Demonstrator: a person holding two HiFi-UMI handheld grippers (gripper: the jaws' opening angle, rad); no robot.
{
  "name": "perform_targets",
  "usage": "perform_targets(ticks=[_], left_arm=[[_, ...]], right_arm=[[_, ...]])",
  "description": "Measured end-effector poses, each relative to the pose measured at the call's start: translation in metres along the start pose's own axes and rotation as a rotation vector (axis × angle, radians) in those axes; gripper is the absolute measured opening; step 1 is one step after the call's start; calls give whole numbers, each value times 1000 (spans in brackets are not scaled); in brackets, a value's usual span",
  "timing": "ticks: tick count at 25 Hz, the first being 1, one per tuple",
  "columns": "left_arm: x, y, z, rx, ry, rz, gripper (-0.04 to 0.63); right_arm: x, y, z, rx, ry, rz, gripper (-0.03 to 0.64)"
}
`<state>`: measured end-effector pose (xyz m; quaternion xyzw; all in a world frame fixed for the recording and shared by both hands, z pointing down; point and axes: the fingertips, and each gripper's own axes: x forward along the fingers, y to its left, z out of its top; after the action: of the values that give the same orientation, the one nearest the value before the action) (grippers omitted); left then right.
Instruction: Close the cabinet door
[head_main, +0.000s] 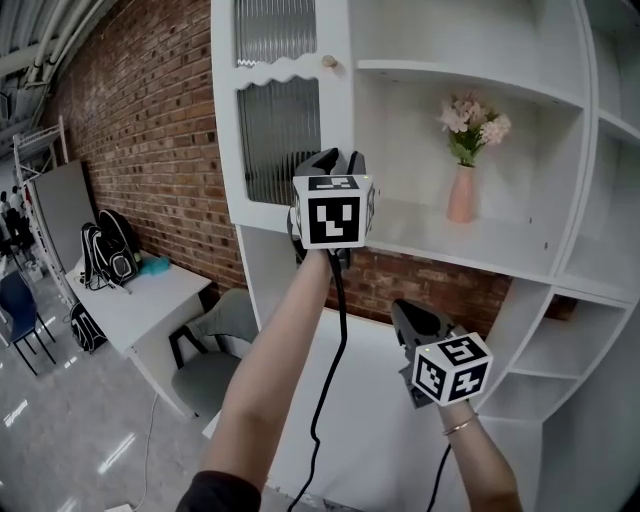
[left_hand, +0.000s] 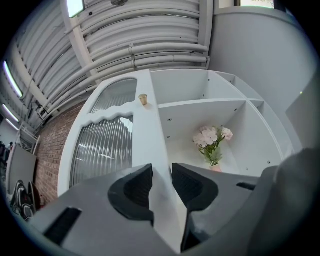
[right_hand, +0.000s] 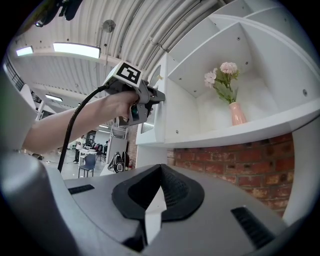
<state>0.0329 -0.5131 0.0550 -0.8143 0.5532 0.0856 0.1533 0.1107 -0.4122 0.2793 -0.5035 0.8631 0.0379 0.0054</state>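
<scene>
While left gripper (head_main: 330, 160) faces cabinet door (head_main: 280, 130), right gripper (head_main: 410, 315) hangs lower.

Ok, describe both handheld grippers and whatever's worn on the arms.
The left gripper and right gripper are grey, each claw lined with black textured pads. Each carries a white cube with black square markers and trails a black cable. A thin bracelet circles the right wrist; a dark sleeve covers the left upper arm.

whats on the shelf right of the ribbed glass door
A pink vase of pale flowers stands on the shelf. The left gripper covers the shelf's left end, and the door hides what is behind it.
</scene>
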Motion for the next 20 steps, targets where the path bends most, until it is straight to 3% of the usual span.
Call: perform_targets(ticks=[5, 13, 20], left_arm=[[1, -1, 0, 22, 8, -48, 132], [-21, -1, 0, -19, -10, -121, 132], [-66, -1, -16, -59, -6, -165, 84]], right_arm=[[2, 5, 1, 6, -7, 5, 0], [-6, 14, -6, 16, 5, 11, 0], [-9, 26, -7, 29, -2, 28, 0]])
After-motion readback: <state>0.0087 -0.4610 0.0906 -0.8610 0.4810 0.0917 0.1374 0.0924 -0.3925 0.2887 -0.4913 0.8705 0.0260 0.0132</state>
